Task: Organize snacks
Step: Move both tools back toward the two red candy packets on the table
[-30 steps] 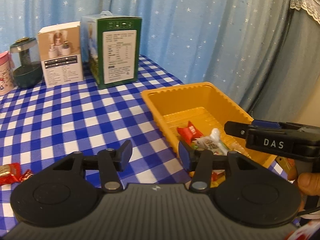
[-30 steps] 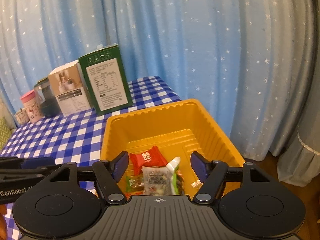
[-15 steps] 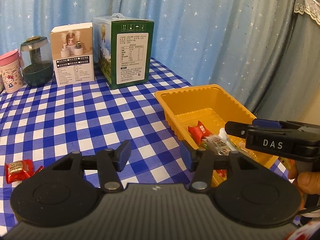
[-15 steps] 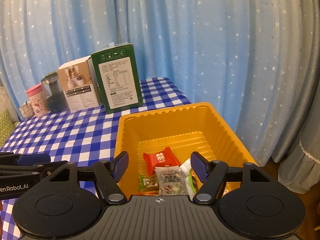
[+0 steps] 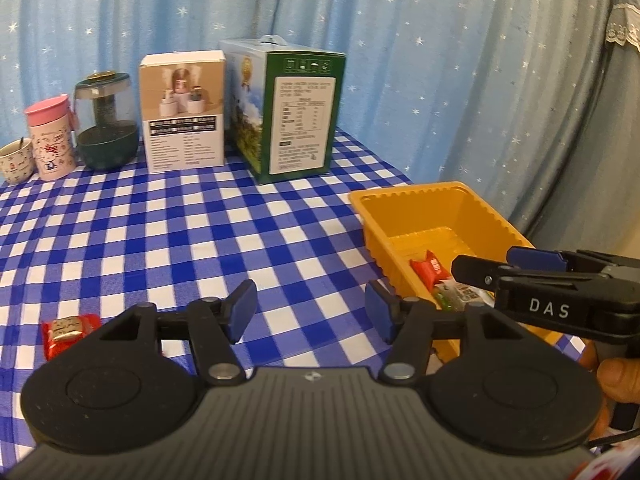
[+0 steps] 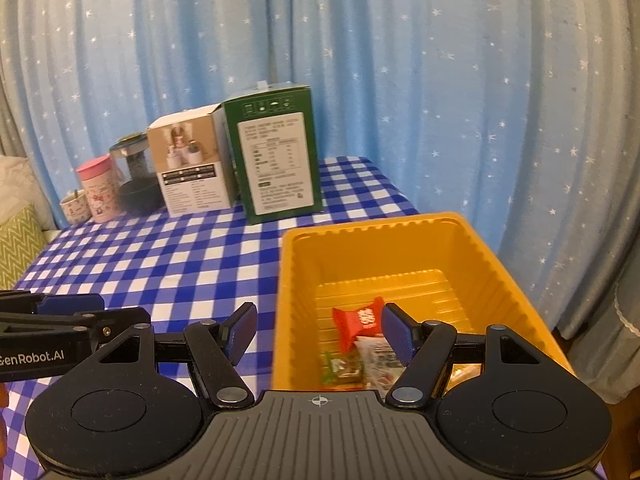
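**Insp. A:** Star-print blue curtain at back; checked blue/white tabletop [image 5: 168, 240] in front. Orange tray [image 6: 404, 240] sits at the right edge. Loose item?

**Insp. B:** One red-wrapped candy [image 5: 70, 330] on the cloth, left of the left tongs [image 5: 310, 312], well apart from tray. Partly hidden behind the tong body, so shape approx. only.

**Insp. A:** Tong status?

**Insp. B:** Left tongs spread, nothing between pads. Right tongs [image 6: 318, 334] likewise spread, empty, hovering over the tray's near wall.

**Insp. A:** Handling?

**Insp. B:** Judged light, crinkly foil, prob. slippery; filling likely firm. Best to pinch across the wrapper's middle, not the twisted ends, which would slide or tear.

**Insp. A:** Count.

**Insp. B:** In tray: red packet [image 6: 358, 320], pale printed packet [image 6: 378, 364], green-edged packet [image 6: 340, 366] — 3 certain; poss. a 4th at the right corner, too hidden to confirm. Outside tray: 1. Trays: 1.

**Insp. A:** Background?

**Insp. B:** 2 boxes — green box [image 5: 296, 120], white box [image 5: 184, 112]; 1 dark jar [image 5: 106, 128], 1 pink tumbler [image 5: 50, 140], 1 small cup [image 5: 16, 160]. None appear part of the sort.
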